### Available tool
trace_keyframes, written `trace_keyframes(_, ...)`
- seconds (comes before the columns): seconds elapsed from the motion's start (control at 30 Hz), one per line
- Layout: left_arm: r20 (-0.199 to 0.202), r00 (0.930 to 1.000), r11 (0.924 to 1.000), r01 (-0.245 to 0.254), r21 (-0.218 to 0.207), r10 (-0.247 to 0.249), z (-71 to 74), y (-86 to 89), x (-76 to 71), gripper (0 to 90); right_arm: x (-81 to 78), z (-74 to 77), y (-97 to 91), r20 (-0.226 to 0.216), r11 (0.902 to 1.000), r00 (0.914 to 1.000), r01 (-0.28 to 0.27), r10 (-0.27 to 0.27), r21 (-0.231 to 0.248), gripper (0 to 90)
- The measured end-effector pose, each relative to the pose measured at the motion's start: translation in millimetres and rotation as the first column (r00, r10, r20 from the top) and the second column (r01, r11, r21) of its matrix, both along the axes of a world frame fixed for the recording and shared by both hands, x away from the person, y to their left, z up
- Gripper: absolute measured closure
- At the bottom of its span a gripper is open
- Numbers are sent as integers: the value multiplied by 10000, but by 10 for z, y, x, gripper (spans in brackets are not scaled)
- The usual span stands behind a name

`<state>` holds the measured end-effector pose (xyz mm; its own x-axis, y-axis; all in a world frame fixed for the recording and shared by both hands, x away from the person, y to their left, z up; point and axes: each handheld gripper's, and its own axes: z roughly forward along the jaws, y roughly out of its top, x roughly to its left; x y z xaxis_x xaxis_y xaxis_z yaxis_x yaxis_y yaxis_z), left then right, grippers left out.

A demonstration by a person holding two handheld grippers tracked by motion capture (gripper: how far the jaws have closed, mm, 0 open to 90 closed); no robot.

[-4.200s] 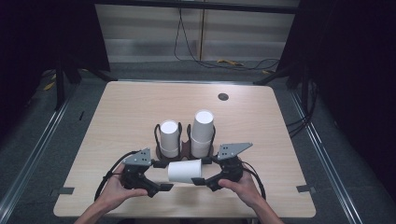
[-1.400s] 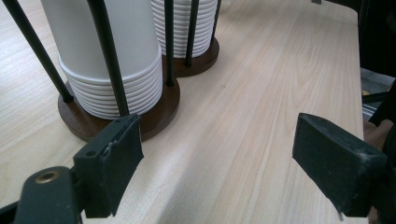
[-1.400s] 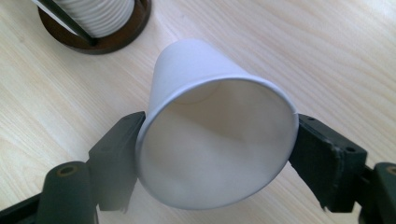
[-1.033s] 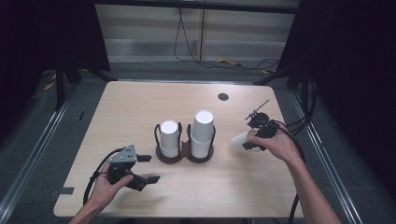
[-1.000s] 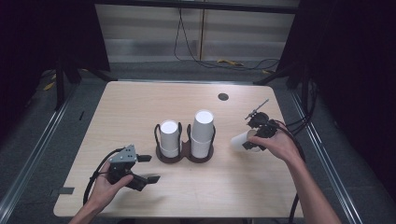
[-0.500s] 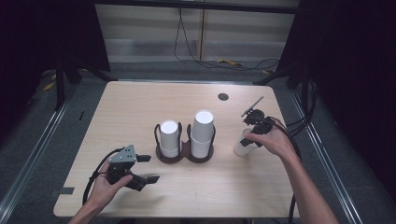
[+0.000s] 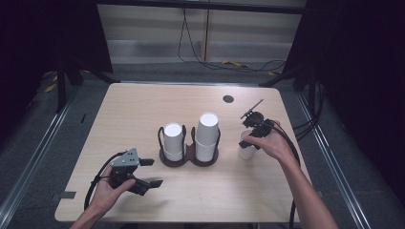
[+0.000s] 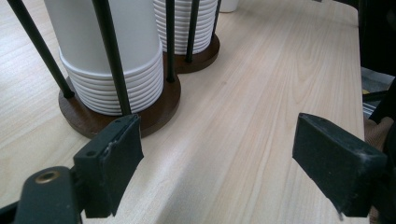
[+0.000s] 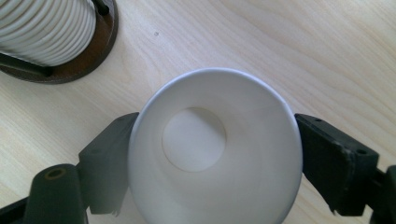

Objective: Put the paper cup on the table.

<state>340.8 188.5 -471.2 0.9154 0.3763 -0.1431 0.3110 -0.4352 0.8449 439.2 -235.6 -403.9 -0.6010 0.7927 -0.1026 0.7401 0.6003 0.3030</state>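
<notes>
The right gripper (image 7: 249,139) stands over a single white paper cup (image 9: 215,149) that sits mouth up on the wooden table (image 7: 143,109), to the right of the two-post cup holder (image 7: 188,155). In the right gripper view the cup lies straight between the jaws, its rim spanning nearly the whole gap. The jaws have just been opening, and the cup's round mouth shows no squeeze, so I read the pads as just off the wall or barely brushing it, not clamped: this looks like the release after setting the cup down.

To finish the step well, the jaws should spread a little further until both pads stand plainly free of the rim. The left pad (image 9: 109,163) sits so near the wall that any sideways drift would tip so light a cup. The withdrawal is best made straight back along the jaws' own line, away from the cup's mouth, with no twist of the wrist.

The cup stack (image 9: 46,28) in the holder lies up and to the left of the jaws, well apart, so it should not interfere.

The left gripper (image 7: 145,172) rests low near the table's near edge, jaws wide apart and empty, with the holder's base (image 8: 121,116) and the nearer cup stack (image 8: 112,60) just ahead of its left jaw.
</notes>
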Motion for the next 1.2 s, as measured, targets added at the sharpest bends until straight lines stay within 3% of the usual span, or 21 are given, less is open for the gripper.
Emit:
trace_keyframes(0.23,-12,10000,10000,-6,-10,6,2,2,-4,157,-16,-38,-3,220,9996,9997,108,-114,273,167)
trace_keyframes(0.43,8,10000,10000,20,-24,-20,-1,-1,-4,158,-22,-55,-9,242,9961,9990,359,-380,806,163)
trace_keyframes(0.73,3,10000,10000,1,15,-2,-1,1,-4,158,-23,-8,-53,819,9872,9939,608,-735,1474,154)
trace_keyframes(0.83,-20,10000,10000,-33,-3,33,-5,-6,-1,157,-31,17,-90,1130,9770,9889,726,-967,2007,146)
trace_keyframes(1.0,-75,10000,10000,-66,32,66,-15,-29,12,157,-31,35,-96,1397,9687,9840,750,-1103,2367,151)
trace_keyframes(1.07,-32,10000,10000,-53,1,53,-4,-31,12,157,-34,45,-106,1621,9560,9784,789,-1286,2825,156)
trace_keyframes(1.13,-3,9998,9998,-179,-21,179,16,-20,15,157,-38,40,-110,1712,9534,9770,724,-1268,2929,159)
trace_keyframes(1.2,62,9993,9993,-363,42,363,18,-18,16,157,-49,38,-119,1865,9448,9732,693,-1346,3202,167)
